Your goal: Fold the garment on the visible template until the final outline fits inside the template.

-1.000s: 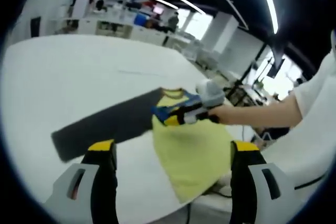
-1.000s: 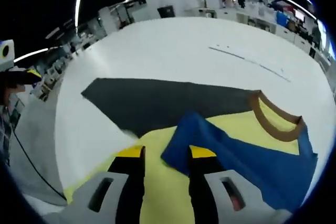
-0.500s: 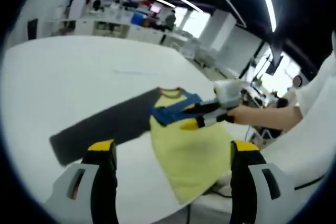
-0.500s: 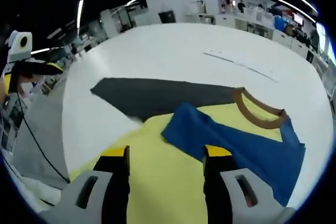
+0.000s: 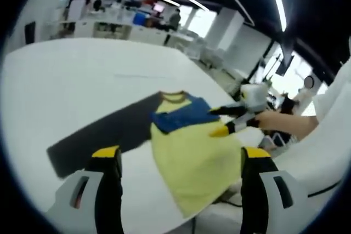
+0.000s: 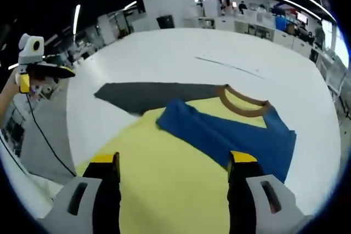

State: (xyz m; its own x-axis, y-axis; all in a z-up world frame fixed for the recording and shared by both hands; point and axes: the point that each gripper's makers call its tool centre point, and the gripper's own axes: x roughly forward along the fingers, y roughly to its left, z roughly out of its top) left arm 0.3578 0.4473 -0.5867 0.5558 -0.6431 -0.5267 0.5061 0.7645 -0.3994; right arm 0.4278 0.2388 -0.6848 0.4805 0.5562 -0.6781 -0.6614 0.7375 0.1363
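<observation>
Both claws gape empty: garment (apparently flat) lies beyond right claw.

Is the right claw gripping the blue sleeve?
No, the right claw is open above the yellow shirt, with the blue sleeve lying free.

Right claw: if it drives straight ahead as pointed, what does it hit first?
Probably the yellow shirt body, ahead between the open right claw; its folded blue sleeve lies just beyond. Depth unclear.
</observation>
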